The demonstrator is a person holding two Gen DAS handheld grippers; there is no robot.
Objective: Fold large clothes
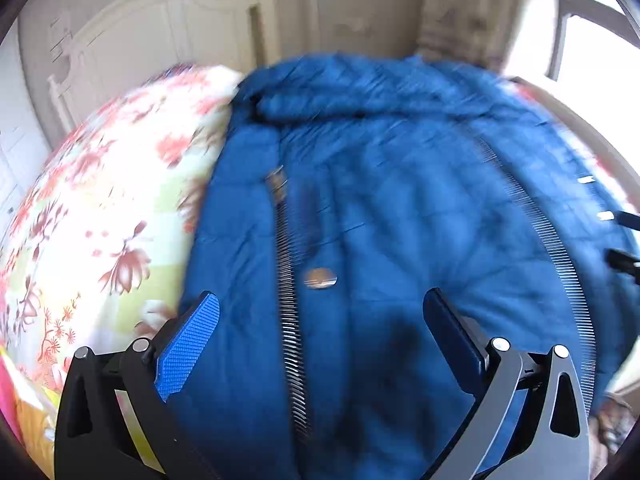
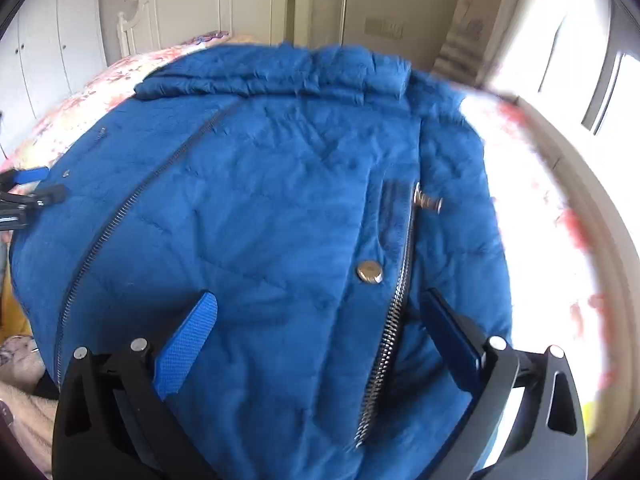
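Left wrist view: my left gripper (image 1: 320, 312) hangs over the blue quilted jacket (image 1: 400, 208), its jaws spread wide and holding nothing.
Right wrist view: my right gripper (image 2: 320, 312) is likewise wide apart and empty above the same jacket (image 2: 260, 208).
Jacket place: it lies spread on the floral bedspread (image 1: 100, 220), which shows at 9 o'clock in the left view and, washed out by light, at 3 o'clock in the right view (image 2: 560, 240).
Jacket look: deep blue, padded, creased, collar (image 2: 272, 76) bunched at 12 o'clock toward the white headboard (image 2: 208, 4).
Zippers: a metal zipper (image 1: 290, 320) runs from 6 toward 12 between my left fingers; another zipper (image 2: 396, 308) sits by my right gripper's 3 o'clock finger.
Snap: a round metal snap button (image 2: 369, 271) lies just beside that zipper.
Sharpness: the left view is blurred.
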